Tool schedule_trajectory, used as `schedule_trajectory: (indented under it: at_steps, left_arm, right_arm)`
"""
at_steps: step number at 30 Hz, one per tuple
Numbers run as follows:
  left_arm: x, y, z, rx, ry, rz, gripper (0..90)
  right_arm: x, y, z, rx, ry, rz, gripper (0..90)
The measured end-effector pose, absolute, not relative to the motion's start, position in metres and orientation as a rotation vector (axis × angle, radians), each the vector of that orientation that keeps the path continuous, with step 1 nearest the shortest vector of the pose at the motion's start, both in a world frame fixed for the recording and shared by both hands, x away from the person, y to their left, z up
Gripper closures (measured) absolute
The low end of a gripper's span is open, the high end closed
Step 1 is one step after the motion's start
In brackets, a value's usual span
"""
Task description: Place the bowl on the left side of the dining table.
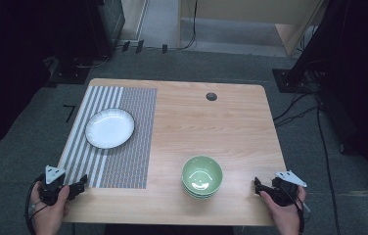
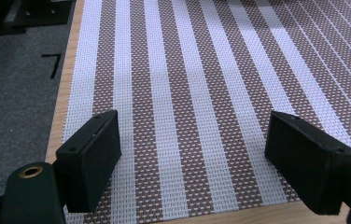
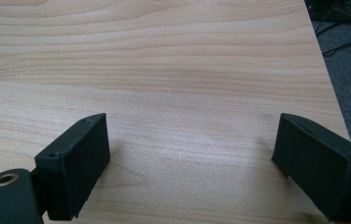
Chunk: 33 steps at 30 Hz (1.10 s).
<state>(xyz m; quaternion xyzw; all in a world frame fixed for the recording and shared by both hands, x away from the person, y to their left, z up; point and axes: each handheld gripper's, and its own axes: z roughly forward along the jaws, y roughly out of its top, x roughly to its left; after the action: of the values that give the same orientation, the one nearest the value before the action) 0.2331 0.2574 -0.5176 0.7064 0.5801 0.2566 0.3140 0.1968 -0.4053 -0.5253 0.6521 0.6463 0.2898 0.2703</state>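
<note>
At the near left corner of the table (image 1: 231,117), the left hand-held gripper (image 1: 77,187) is resting with its jaws standing wide apart over the near edge of the striped placemat (image 1: 123,147). At the near right corner, the right hand-held gripper (image 1: 259,186) is also staying wide, over bare wood. A white plate (image 1: 109,128) is lying on the placemat toward the far left. Stacked green bowls (image 1: 202,176) are sitting near the near edge, right of the middle.

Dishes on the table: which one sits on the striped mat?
The white plate, on the striped mat at the table's left. The green bowls are stacked on bare wood, nearer the right gripper.
</note>
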Motion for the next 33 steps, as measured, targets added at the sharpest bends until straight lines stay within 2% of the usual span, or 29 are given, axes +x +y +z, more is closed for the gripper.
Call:
schedule_trajectory:
  at_steps: [4, 15, 27, 33]
  left_arm:
    - [0.233, 0.257, -0.518, 1.864, 1.529, 0.676, 17.7]
    - [0.233, 0.257, -0.518, 1.865, 1.528, 0.678, 17.7]
    - [0.234, 0.259, -0.518, 1.882, 1.502, 0.67, 17.3]
    - [0.235, 0.26, -0.518, 1.883, 1.502, 0.667, 17.3]
  right_arm:
    - [0.196, -0.405, -0.525, 1.76, 1.727, 0.781, 14.4]
    - [0.195, -0.399, -0.513, 1.768, 1.689, 0.846, 15.1]
    - [0.223, -0.381, -0.487, 1.802, 1.759, 0.808, 16.2]
    - [0.222, -0.378, -0.486, 1.815, 1.695, 0.885, 19.0]
